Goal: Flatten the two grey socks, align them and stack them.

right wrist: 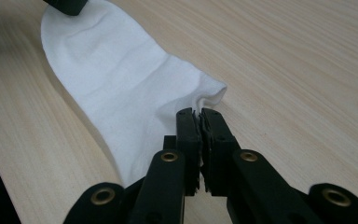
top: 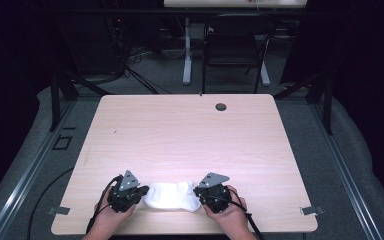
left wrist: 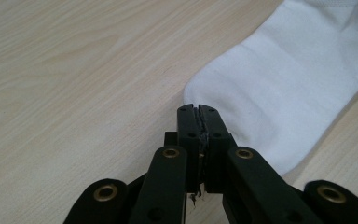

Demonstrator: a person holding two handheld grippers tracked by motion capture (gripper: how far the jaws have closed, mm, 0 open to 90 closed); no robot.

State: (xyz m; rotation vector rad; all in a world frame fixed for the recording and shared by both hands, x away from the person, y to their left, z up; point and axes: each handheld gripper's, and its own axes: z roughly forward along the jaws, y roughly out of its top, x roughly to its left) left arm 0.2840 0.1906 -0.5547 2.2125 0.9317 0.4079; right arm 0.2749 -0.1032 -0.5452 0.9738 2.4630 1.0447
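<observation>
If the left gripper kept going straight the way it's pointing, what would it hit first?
The white sock: the left gripper sits shut at its rounded end, seemingly just touching, so it would likely push straight into the fabric.

The high view looks forward and down from above the person's side, taking in the whole wooden table [top: 190, 135] and the floor beyond. Each gripper view sits close, low over the tabletop, looking along its own black jaws. All three views share the white sock [top: 172, 196] [left wrist: 289, 79] [right wrist: 121, 98] near the table's front edge.
</observation>
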